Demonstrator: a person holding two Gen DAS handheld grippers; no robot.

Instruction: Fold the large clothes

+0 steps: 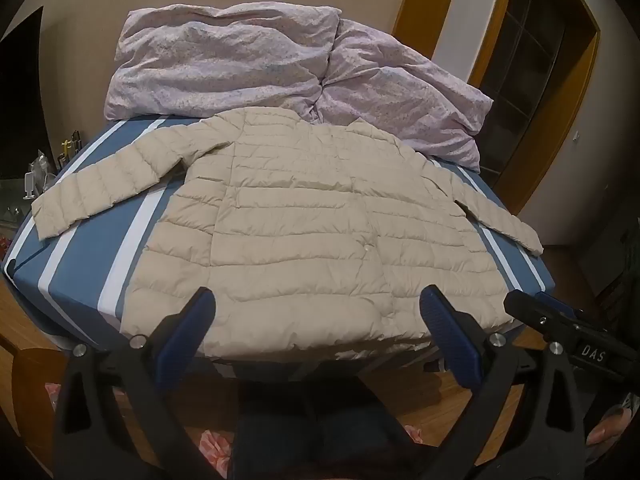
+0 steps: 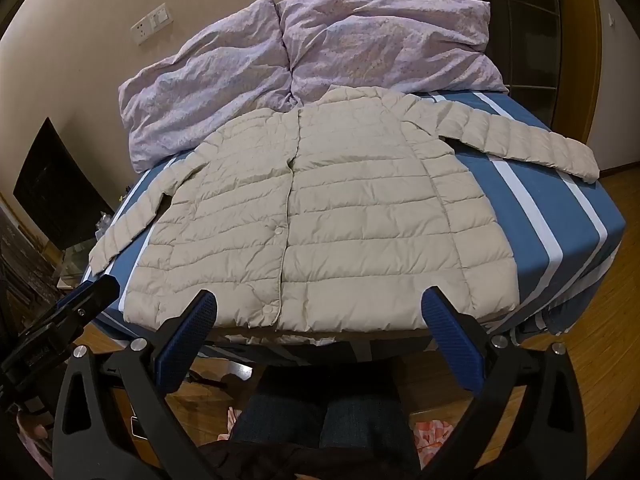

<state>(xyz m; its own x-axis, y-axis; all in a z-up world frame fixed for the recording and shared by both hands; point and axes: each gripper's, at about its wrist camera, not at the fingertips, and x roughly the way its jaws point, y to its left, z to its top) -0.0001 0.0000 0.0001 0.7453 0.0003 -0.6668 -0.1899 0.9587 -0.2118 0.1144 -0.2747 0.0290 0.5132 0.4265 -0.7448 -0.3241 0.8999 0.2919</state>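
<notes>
Beige jacket flat on bed; left hand-held gripper, right hand-held gripper both spread

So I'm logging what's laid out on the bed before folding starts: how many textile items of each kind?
Beige puffer jacket: 1
Lilac floral pillows: 2, left and right
Blue striped bedsheet: 1
Total: 4

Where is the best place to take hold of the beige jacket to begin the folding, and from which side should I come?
Probably the cuff of the left sleeve. The jacket lies flat, front up, with this sleeve spread sideways over the blue sheet. Its end is a thin free edge, so the open left gripper could pinch it from the bed's left side.
</notes>
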